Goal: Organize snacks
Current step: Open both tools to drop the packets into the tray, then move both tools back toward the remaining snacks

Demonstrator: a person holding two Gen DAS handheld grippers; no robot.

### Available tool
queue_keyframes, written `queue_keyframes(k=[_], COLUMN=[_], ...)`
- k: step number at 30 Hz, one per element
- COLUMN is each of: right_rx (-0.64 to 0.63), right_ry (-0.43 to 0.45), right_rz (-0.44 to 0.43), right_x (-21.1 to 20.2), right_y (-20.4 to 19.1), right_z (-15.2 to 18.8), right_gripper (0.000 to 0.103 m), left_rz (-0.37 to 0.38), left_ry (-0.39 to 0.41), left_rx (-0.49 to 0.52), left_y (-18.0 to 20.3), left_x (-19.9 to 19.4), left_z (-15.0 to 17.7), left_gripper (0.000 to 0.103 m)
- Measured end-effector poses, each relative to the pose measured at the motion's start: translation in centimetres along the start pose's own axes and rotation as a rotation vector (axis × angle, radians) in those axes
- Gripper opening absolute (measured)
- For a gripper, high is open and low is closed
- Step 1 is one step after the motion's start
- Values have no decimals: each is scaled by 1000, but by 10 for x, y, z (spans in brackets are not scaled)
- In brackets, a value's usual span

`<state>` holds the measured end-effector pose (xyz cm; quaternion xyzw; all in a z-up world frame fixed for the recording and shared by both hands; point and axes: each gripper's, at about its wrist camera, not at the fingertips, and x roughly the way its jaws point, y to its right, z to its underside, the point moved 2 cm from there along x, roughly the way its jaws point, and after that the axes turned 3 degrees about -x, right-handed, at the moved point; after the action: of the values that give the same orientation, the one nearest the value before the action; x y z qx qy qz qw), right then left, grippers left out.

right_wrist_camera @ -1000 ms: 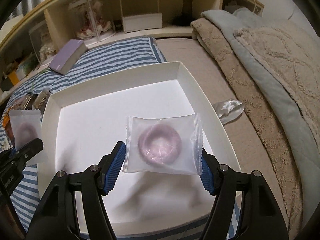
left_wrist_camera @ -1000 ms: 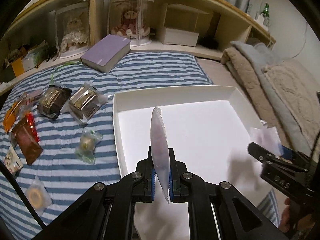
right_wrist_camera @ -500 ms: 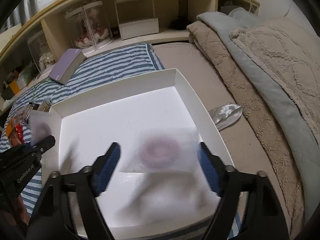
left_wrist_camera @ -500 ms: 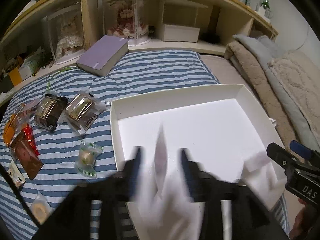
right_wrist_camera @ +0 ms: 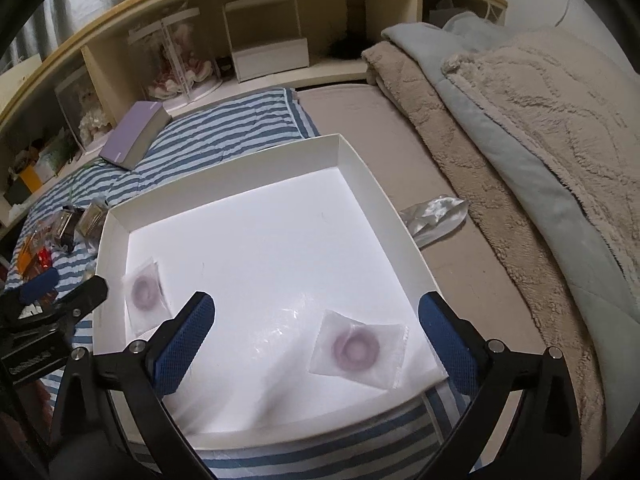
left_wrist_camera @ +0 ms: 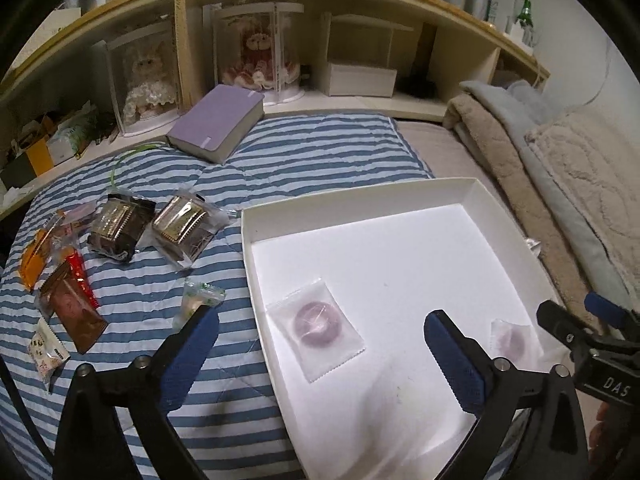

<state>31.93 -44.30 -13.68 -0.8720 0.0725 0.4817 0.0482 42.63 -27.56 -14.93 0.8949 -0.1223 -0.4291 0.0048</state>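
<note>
Both packets had dropped into the box [left_wrist_camera: 472, 190]; left gripper [left_wrist_camera: 320, 332] and right gripper [right_wrist_camera: 316, 314] gaped wide, empty. Many snacks [left_wrist_camera: 120, 228] waited at ten o'clock.

White tray [left_wrist_camera: 500, 216]: matt card showing. Ring-snack packets [left_wrist_camera: 316, 326] [right_wrist_camera: 358, 350]: frosted plastic film lying smooth. Striped quilt [left_wrist_camera: 304, 156]: stitched cloth. Blanket [right_wrist_camera: 560, 92]: rough fleece. Jaws: textured blue pads on black plastic.
</note>
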Motion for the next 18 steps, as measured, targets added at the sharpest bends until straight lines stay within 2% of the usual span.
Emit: queue_keyframes(k=[4,18], right_rx=[6,9], right_ry=[-21,-9], right_rz=[8,30], right_x=[-5,-30], right_y=[0,-3], right_z=[5,10], right_gripper=[103,103], left_rz=[-2,-19], left_ry=[4,15], left_rx=[9,10], left_y=[0,-6], left_x=[-14,-57], left_z=[3,6], left_gripper=[103,103])
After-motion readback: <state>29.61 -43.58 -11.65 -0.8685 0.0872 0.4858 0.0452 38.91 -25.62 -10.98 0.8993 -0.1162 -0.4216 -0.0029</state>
